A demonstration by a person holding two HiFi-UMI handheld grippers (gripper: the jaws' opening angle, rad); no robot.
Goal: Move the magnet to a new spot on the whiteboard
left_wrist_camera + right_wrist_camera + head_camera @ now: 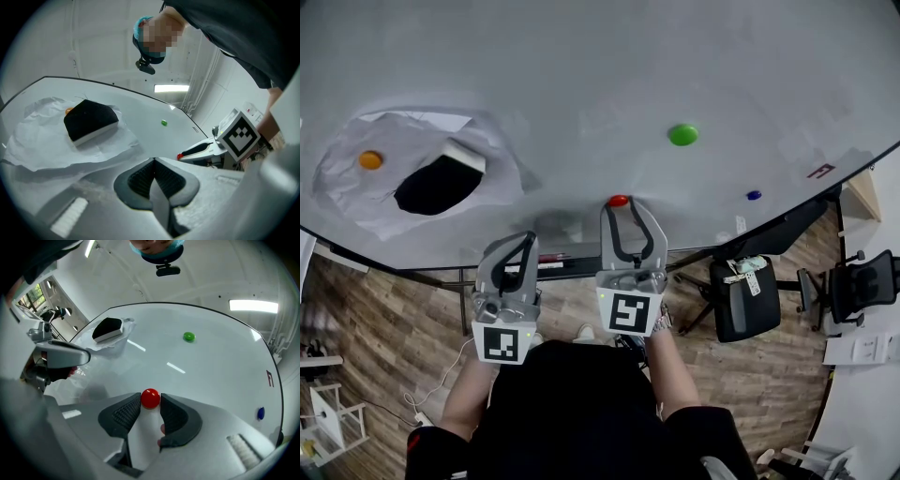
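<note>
Red magnet (150, 398) sits low on the whiteboard (211, 366), pinched between the right gripper's (150, 401) jaws — grasp apparently made, the move itself yet to come; left gripper (153, 161) idles, jaws together, empty.

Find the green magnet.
In the head view the green magnet sits right of centre on the whiteboard, above and right of the red magnet, above and left of the blue magnet.

The glossy white whiteboard (581, 75) bears a round red magnet (619, 201) near its lower edge, a round green magnet (682, 135), a small blue magnet (754, 195), and crumpled white paper (347, 183) carrying an orange magnet (370, 160) and a black eraser (439, 184).
</note>
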